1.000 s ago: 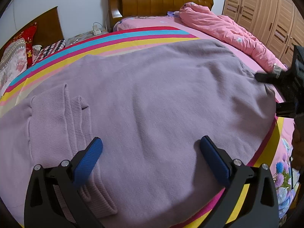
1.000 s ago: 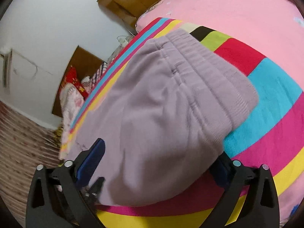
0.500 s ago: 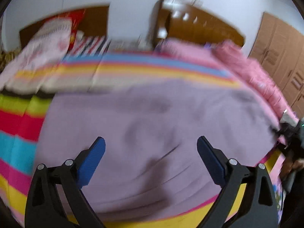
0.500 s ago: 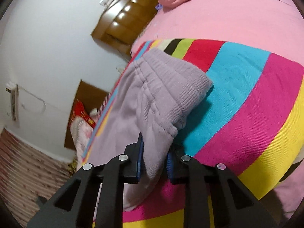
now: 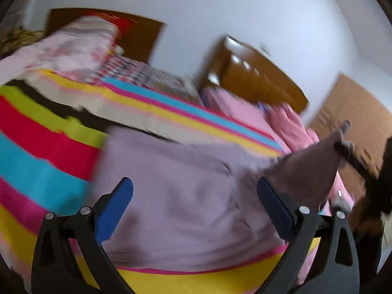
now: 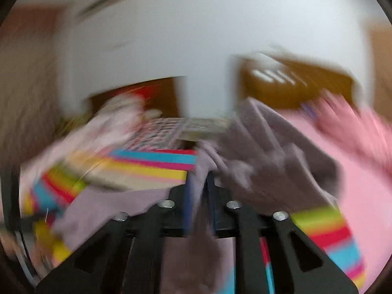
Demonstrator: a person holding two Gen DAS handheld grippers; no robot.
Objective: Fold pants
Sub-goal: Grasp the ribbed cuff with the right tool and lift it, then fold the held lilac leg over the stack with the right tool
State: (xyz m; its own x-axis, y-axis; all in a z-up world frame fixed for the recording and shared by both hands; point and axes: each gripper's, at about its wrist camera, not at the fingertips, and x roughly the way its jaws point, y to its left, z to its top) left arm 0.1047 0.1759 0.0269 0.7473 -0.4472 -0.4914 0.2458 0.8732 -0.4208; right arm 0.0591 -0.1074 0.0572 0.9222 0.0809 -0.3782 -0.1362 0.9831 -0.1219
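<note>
On the bed: lilac pants [image 5: 186, 196] are spread over the striped sheet [image 5: 44, 147]
Right gripper [image 6: 199, 191]: fingers are closing, clamped on the waistband so that end can be raised
Left gripper [image 5: 193, 196]: fingers are released, nothing is held, kept above the cloth for a second grasp

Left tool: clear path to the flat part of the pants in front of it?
Probably yes. The left tool is open and empty, with the purple pants spread on the striped blanket right ahead; nothing lies between. The right tool is closing on a lifted edge off to the side.
</note>
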